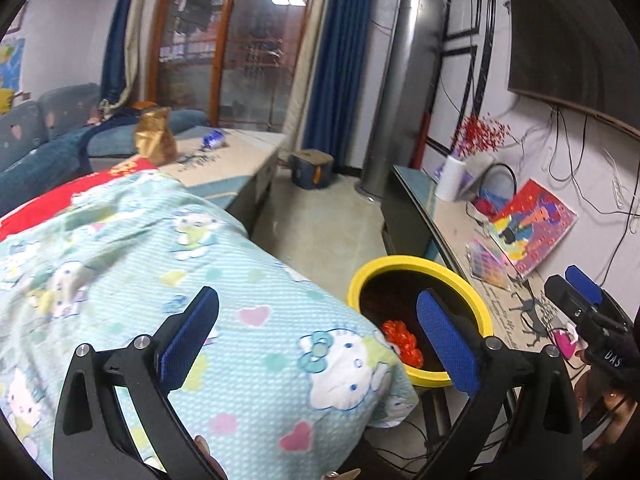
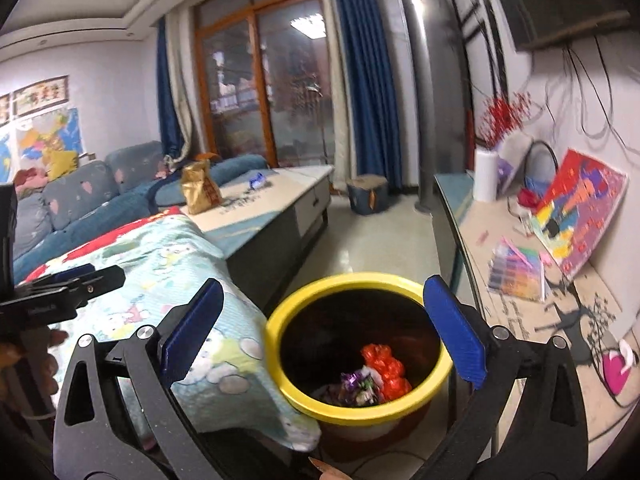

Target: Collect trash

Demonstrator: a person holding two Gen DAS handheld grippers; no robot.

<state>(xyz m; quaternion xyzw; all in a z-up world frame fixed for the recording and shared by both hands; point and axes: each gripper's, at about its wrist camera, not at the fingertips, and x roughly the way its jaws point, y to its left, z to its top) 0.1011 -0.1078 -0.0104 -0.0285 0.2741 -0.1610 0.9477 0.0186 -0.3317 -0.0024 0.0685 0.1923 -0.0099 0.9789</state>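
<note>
A yellow-rimmed bin [image 2: 348,282] [image 1: 420,262] stands on the floor between a covered table and a long sideboard. Inside it lie a red crumpled wrapper [image 2: 386,368] [image 1: 402,340] and a purple and silver wrapper [image 2: 356,388]. My right gripper [image 2: 324,334] hangs above the bin, open, with nothing between its blue pads. My left gripper [image 1: 320,346] is open too and empty, over the corner of the cartoon-print cloth [image 1: 200,280] just left of the bin. On the far coffee table stand a gold bag [image 1: 154,140] [image 2: 198,190] and a blue wrapper [image 1: 214,138] [image 2: 258,180].
The sideboard [image 2: 500,248] on the right carries a bright painting [image 2: 580,216], a colour booklet [image 2: 516,272] and a white roll [image 2: 485,176]. A blue sofa [image 2: 80,200] runs along the left. A small stool [image 2: 366,194] and a tall grey unit [image 1: 404,92] stand at the back.
</note>
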